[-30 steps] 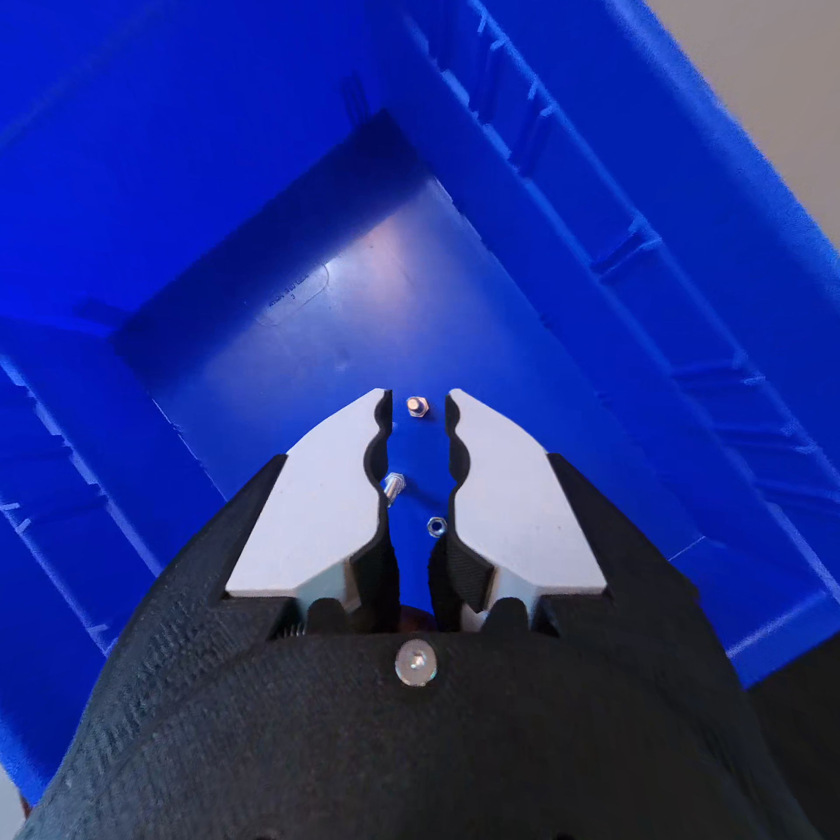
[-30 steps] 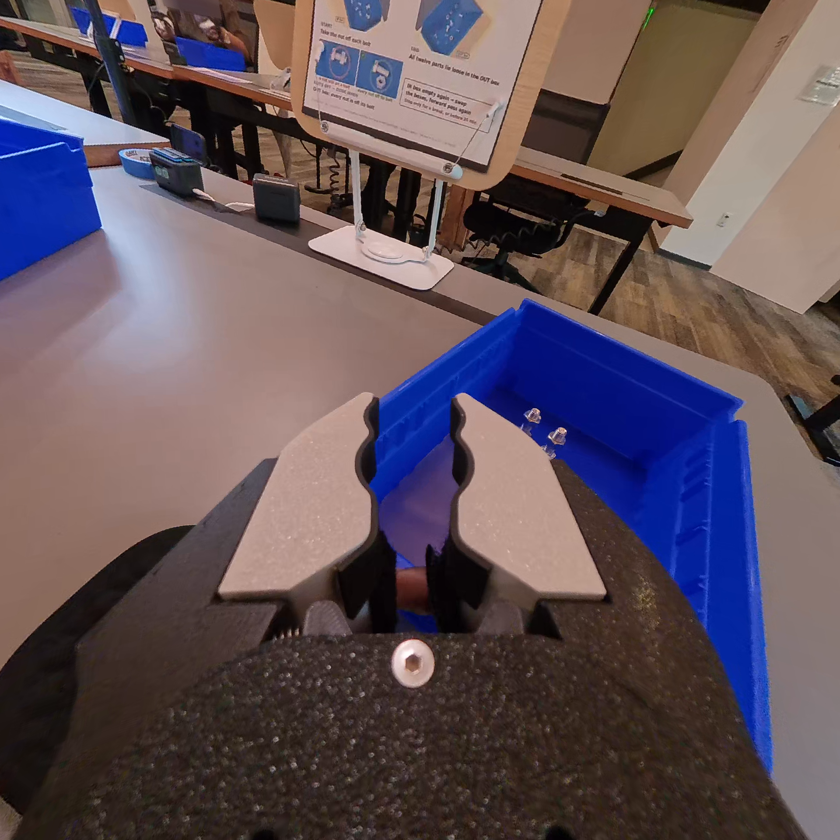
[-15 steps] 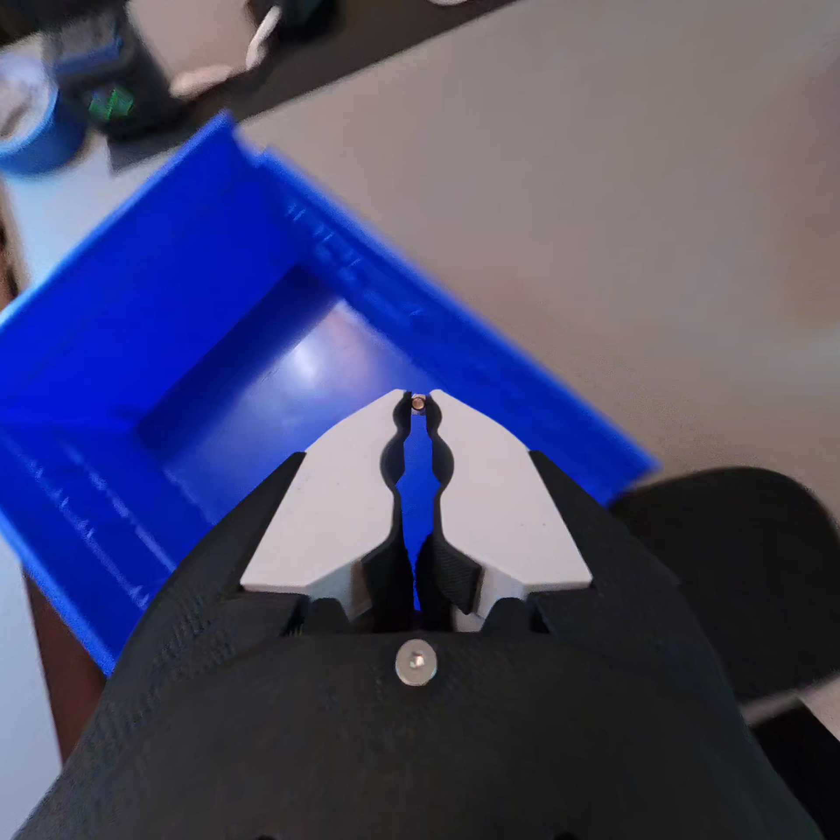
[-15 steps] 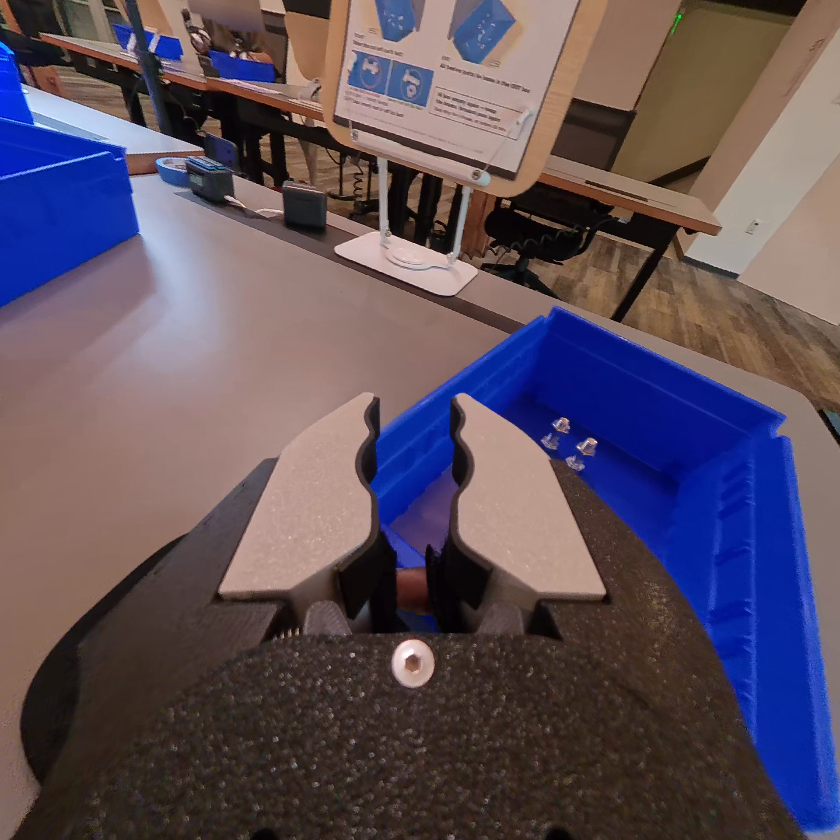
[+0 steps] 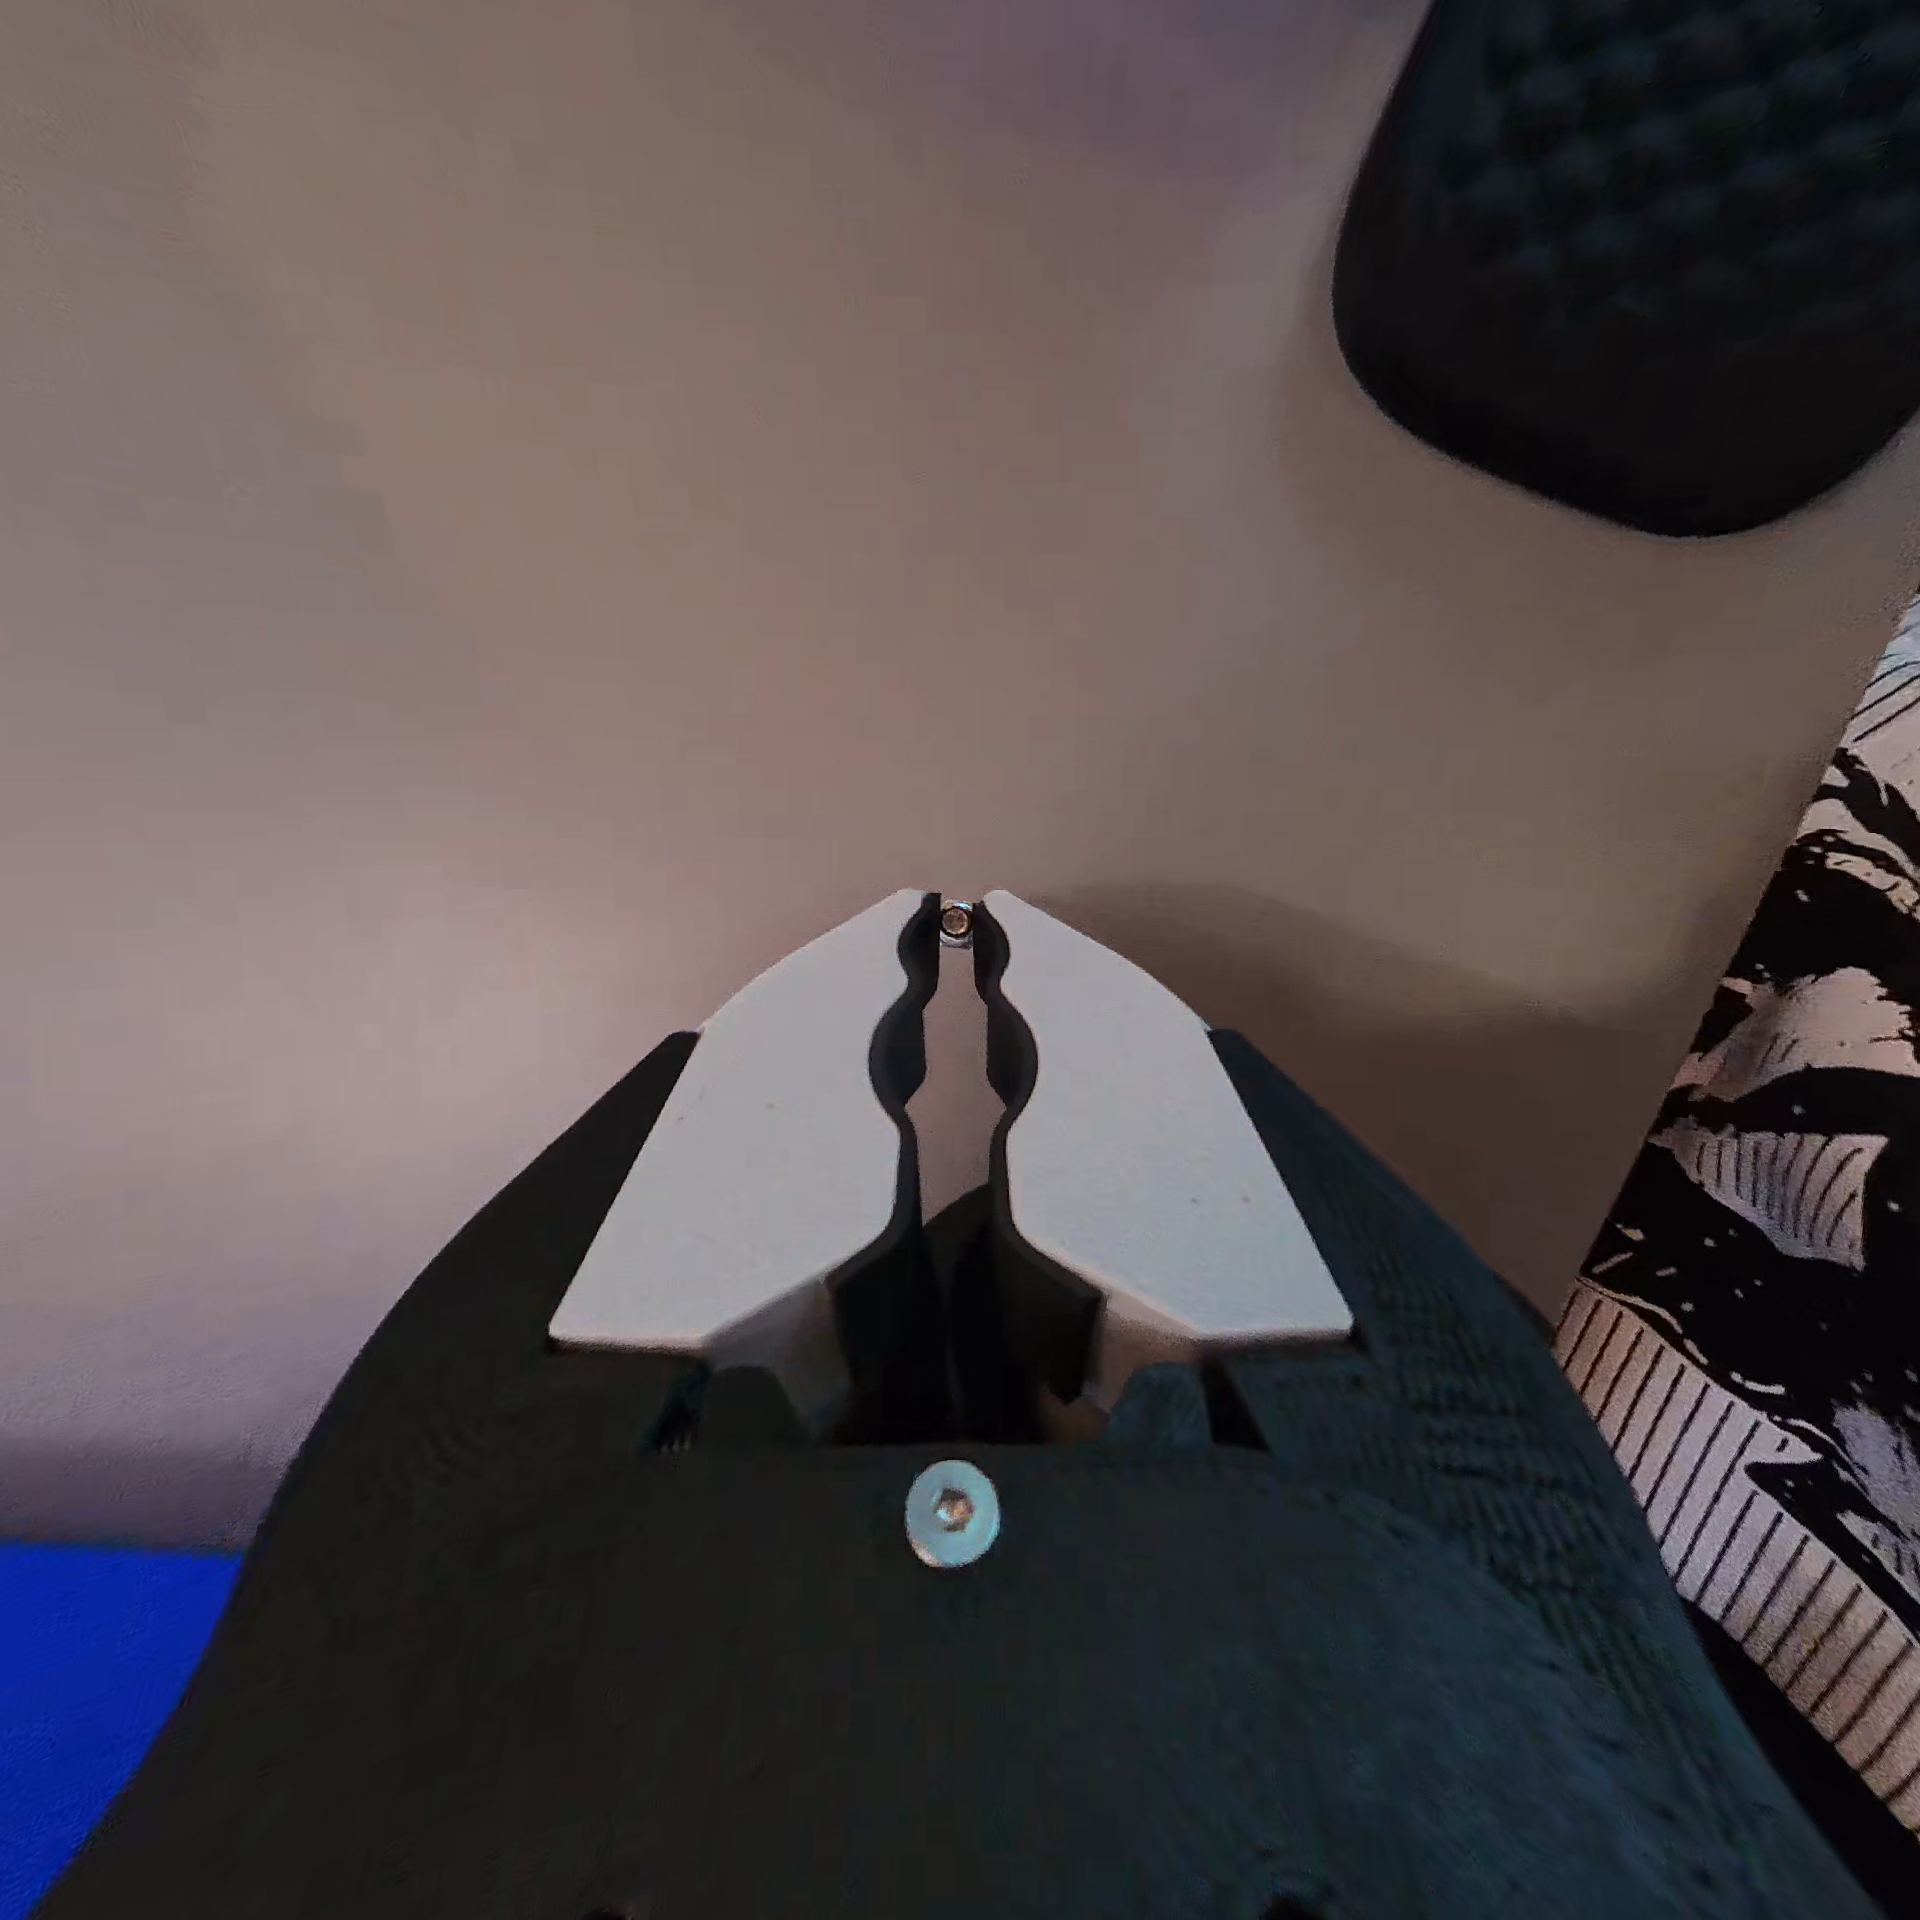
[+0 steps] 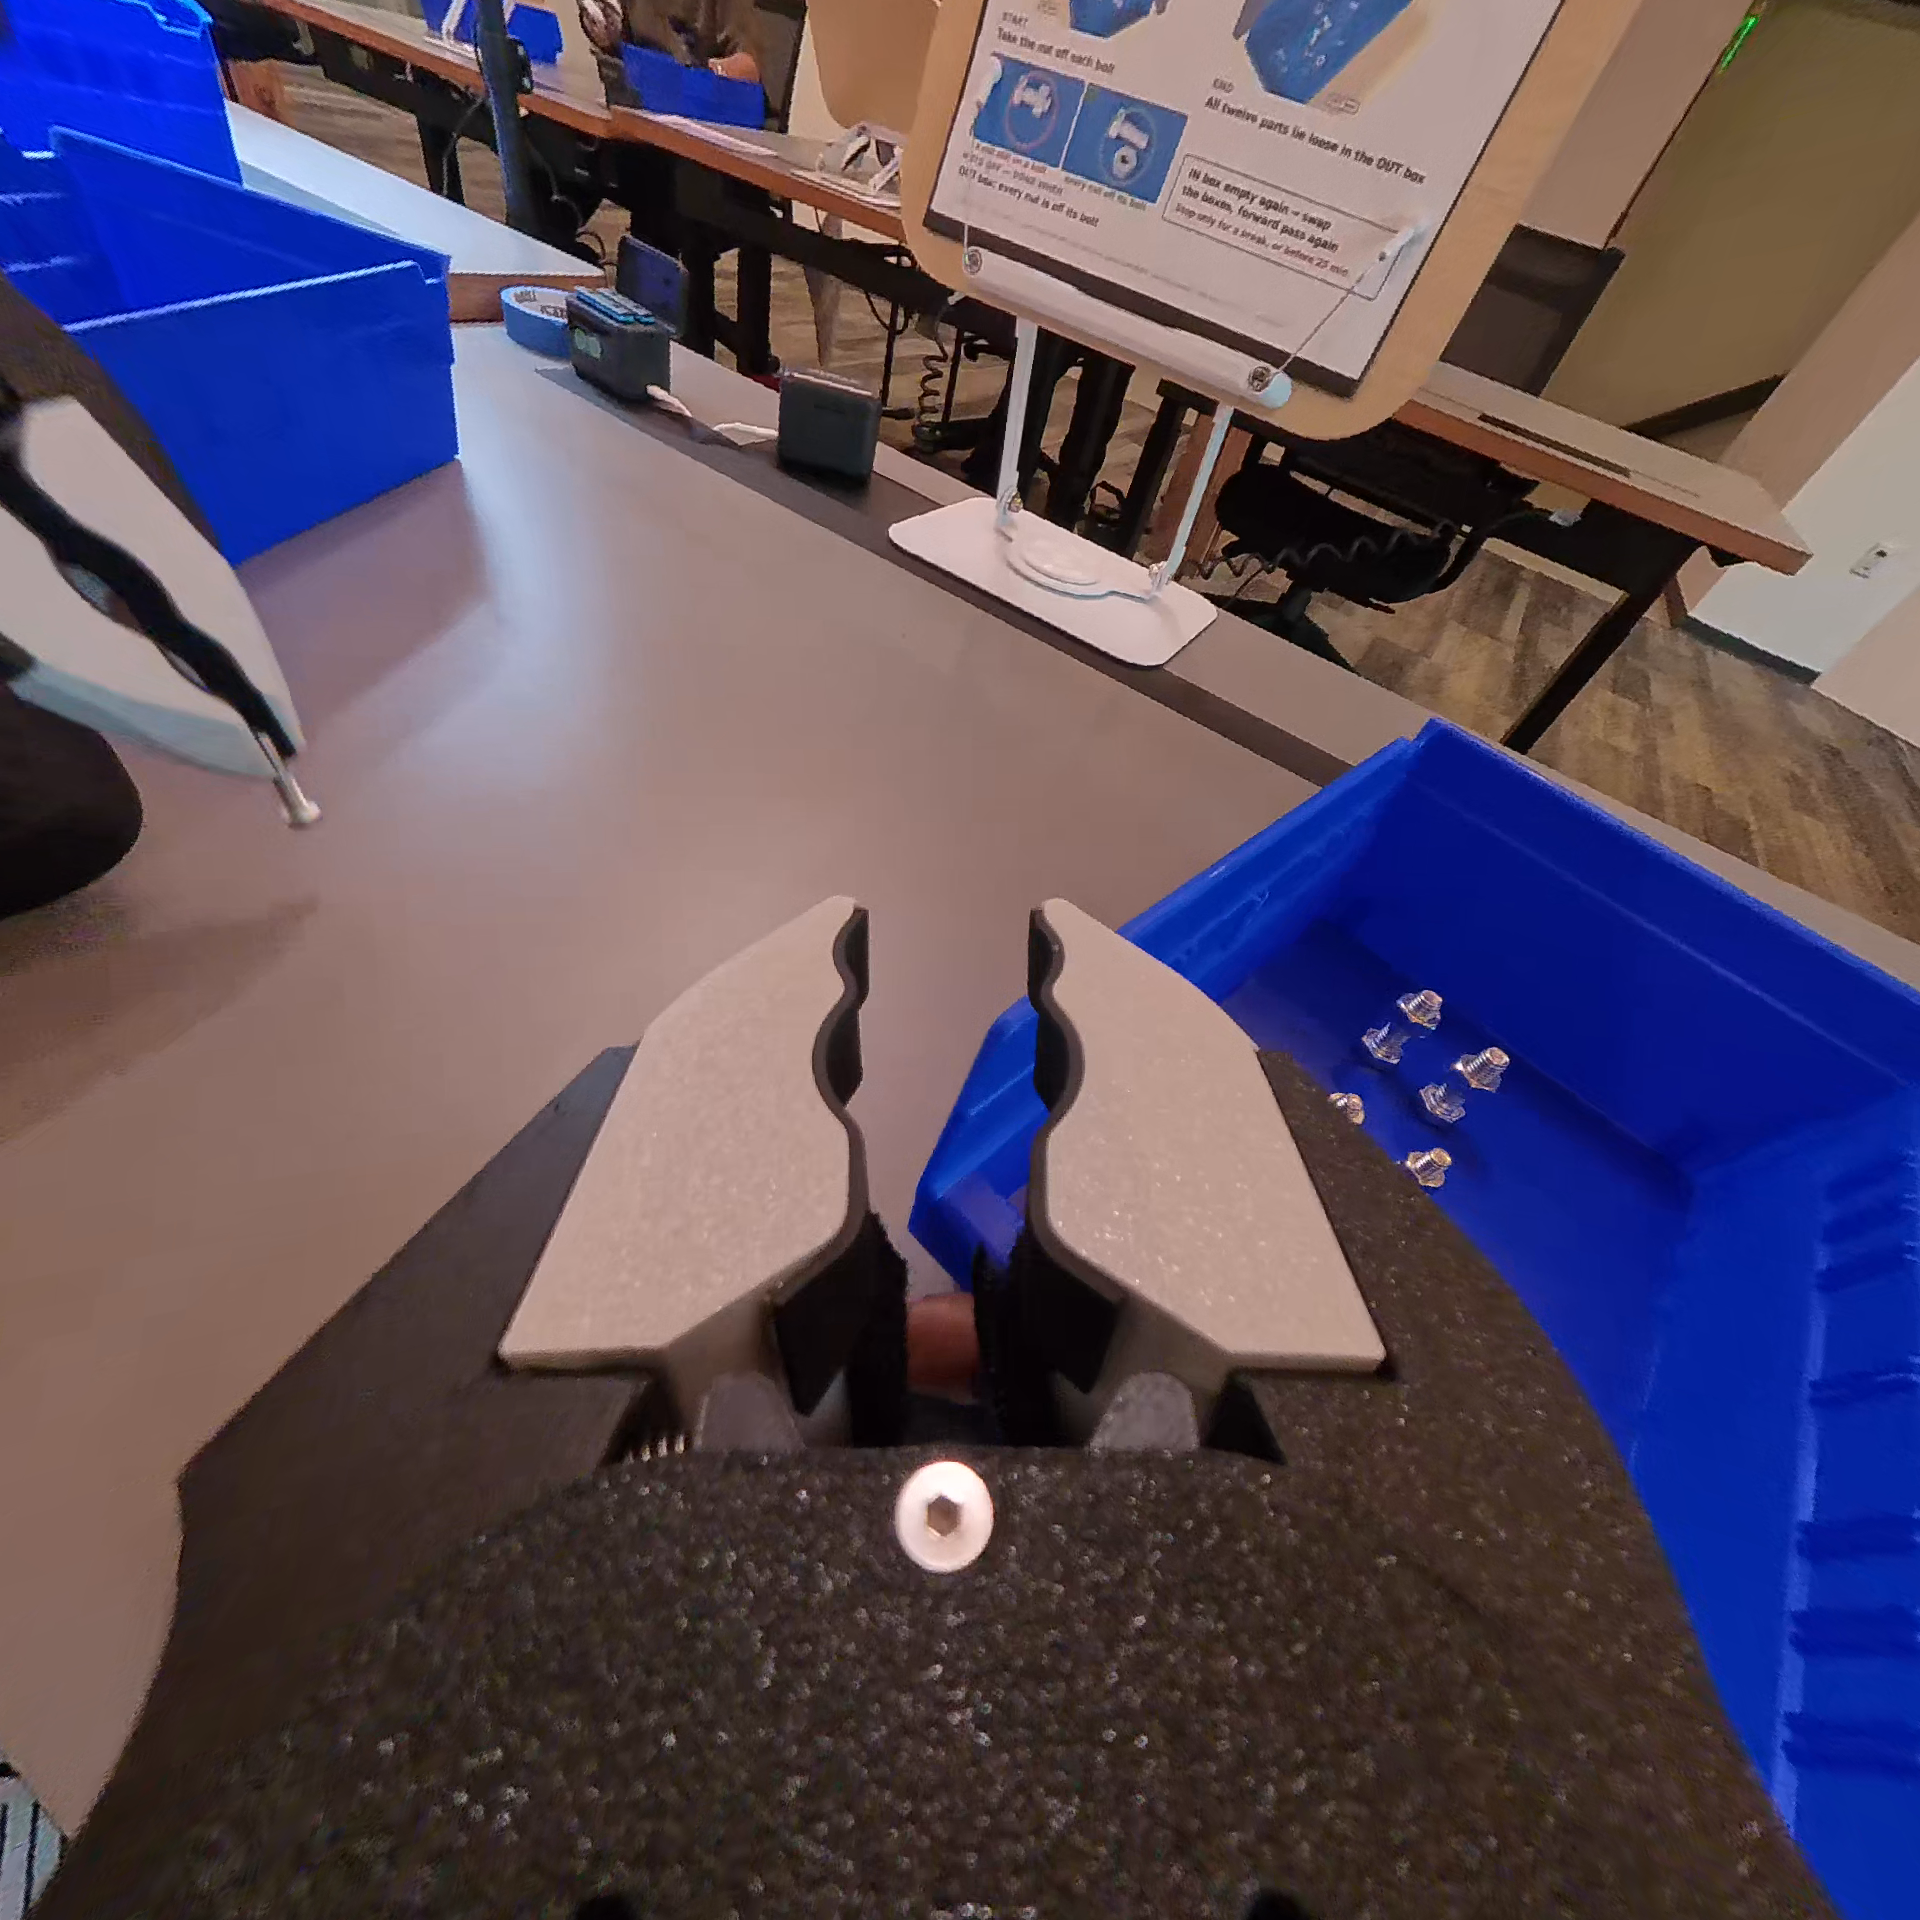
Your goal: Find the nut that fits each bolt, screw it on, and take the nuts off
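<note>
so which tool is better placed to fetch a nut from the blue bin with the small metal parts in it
The right tool, probably. It is open with nothing between its fingers and sits right beside the blue plastic bin holding the small metal parts. The left tool already grips a small silver bolt over the grey table.

**Hand-held grippers: outward appearance**

Each gripper, left [image 5: 954,914] and right [image 6: 945,935], has a broad black body of coarse, grainy printed texture. Two pale grey fingers [image 6: 707,1132] with wavy black inner pads project forward. A silver hex-socket screw [image 6: 943,1515] sits centrally behind the fingers. A black-and-white patterned garment [image 5: 1766,1195], partly striped, appears beside the left gripper.
</note>
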`<state>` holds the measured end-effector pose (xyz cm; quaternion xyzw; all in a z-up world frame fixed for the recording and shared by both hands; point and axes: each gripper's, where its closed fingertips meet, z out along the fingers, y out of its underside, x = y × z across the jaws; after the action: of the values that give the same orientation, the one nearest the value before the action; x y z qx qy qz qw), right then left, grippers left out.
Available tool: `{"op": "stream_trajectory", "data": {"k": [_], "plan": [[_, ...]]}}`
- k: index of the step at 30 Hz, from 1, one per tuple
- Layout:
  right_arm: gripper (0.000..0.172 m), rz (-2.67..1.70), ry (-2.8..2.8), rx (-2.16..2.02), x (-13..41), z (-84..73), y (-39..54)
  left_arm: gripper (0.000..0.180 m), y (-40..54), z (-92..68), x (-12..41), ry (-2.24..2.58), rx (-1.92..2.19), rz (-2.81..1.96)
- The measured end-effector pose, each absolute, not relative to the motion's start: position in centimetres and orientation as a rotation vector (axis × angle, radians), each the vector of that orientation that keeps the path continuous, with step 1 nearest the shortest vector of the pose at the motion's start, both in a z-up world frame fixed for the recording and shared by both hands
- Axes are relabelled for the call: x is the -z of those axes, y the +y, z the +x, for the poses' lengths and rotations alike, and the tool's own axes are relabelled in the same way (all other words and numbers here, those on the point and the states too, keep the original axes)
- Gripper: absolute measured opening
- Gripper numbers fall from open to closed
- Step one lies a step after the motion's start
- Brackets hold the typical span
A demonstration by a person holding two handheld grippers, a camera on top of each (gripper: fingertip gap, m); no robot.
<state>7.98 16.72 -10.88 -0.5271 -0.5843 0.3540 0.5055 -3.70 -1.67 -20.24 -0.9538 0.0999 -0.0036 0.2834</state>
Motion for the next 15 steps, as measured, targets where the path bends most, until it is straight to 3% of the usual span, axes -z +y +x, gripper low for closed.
{"op": "stream_trajectory", "data": {"k": [10, 15], "plan": [[0.029, -1.275, -1.387, -0.883, 10.8, 8.2, 16.9, 0.006, -1.5, -4.2, 22.2, 0.252, 0.01, -2.618], [0.029, -1.279, -1.391, -0.882, 11.0, 8.1, 16.9, 0.016, -1.5, -4.2, 21.7, 0.247, 0.011, -2.599]]}}
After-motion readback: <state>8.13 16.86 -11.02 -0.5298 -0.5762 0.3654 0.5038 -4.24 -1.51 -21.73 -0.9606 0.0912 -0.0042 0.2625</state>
